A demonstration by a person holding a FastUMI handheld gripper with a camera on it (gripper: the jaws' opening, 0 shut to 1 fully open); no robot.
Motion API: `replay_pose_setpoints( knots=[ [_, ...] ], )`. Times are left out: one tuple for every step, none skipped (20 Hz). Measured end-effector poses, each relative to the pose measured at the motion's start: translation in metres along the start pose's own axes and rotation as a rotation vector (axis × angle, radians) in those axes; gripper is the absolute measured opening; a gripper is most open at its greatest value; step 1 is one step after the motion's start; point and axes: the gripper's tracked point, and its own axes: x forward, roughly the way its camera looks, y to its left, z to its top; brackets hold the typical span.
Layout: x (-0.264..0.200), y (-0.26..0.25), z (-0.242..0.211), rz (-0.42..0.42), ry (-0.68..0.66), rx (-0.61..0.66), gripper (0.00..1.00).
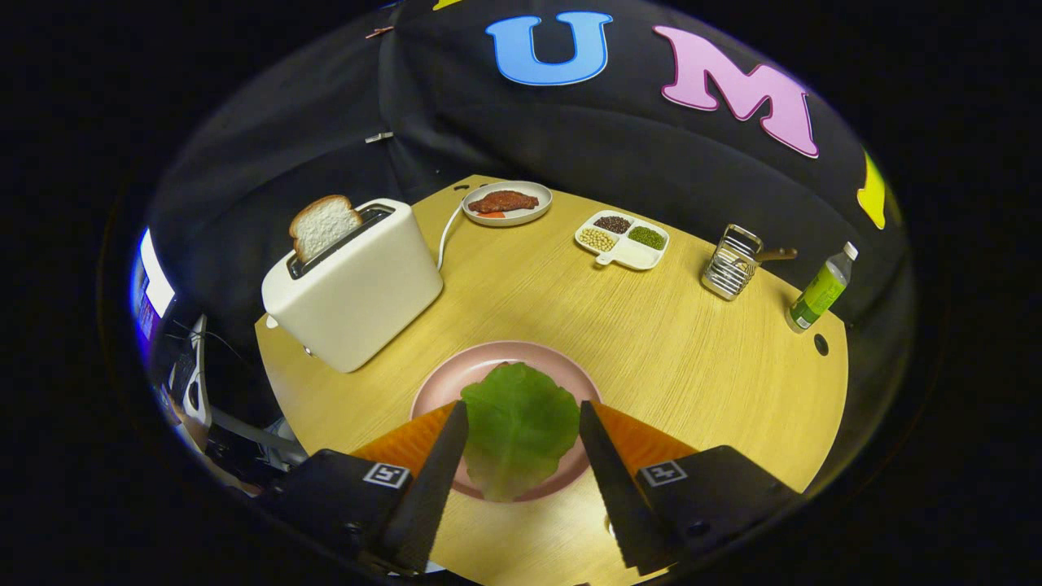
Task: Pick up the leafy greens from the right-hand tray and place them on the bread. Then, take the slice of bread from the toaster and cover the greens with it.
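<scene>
A green leaf (519,427) lies spread on the pink plate (521,352), directly between my two fingers and hiding whatever sits under it. My gripper (521,404) is open, its fingertips level with the leaf's left and right edges, and I cannot tell whether they touch it. Beyond the plate to the left stands a white toaster (358,285). A slice of white bread (323,224) sticks up out of its slot.
On the round wooden table (651,342), at the far side, are a plate with a piece of meat (506,202), a divided dish of beans (623,240), a wire rack (731,262) and a green bottle (820,289). The toaster's cord (445,232) runs back.
</scene>
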Motion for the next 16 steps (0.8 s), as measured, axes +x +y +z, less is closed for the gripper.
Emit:
replay_pose_setpoints(
  knots=[
    [-0.005,0.0,0.004,-0.008,-0.021,-0.006,0.93],
    [-0.013,-0.001,0.008,-0.014,-0.045,-0.013,0.98],
    [-0.024,0.001,0.013,-0.019,-0.074,-0.018,0.98],
    [-0.034,0.005,0.017,-0.022,-0.102,-0.025,0.98],
    [-0.049,0.009,0.025,-0.026,-0.147,-0.034,0.98],
    [-0.064,0.015,0.032,-0.028,-0.191,-0.047,0.97],
    [-0.079,0.021,0.039,-0.034,-0.231,-0.069,0.97],
    [-0.094,0.028,0.045,-0.043,-0.264,-0.096,0.97],
    [-0.107,0.037,0.051,-0.046,-0.294,-0.123,0.97],
    [-0.121,0.05,0.058,-0.043,-0.325,-0.149,0.97],
    [-0.133,0.062,0.069,-0.044,-0.361,-0.175,0.97],
    [-0.145,0.075,0.082,-0.043,-0.402,-0.202,0.97],
    [-0.158,0.089,0.095,-0.044,-0.452,-0.228,0.96],
    [-0.169,0.104,0.11,-0.044,-0.496,-0.255,0.96],
    [-0.177,0.117,0.123,-0.041,-0.533,-0.28,0.96],
    [-0.183,0.13,0.135,-0.037,-0.565,-0.298,0.96]
  ],
)
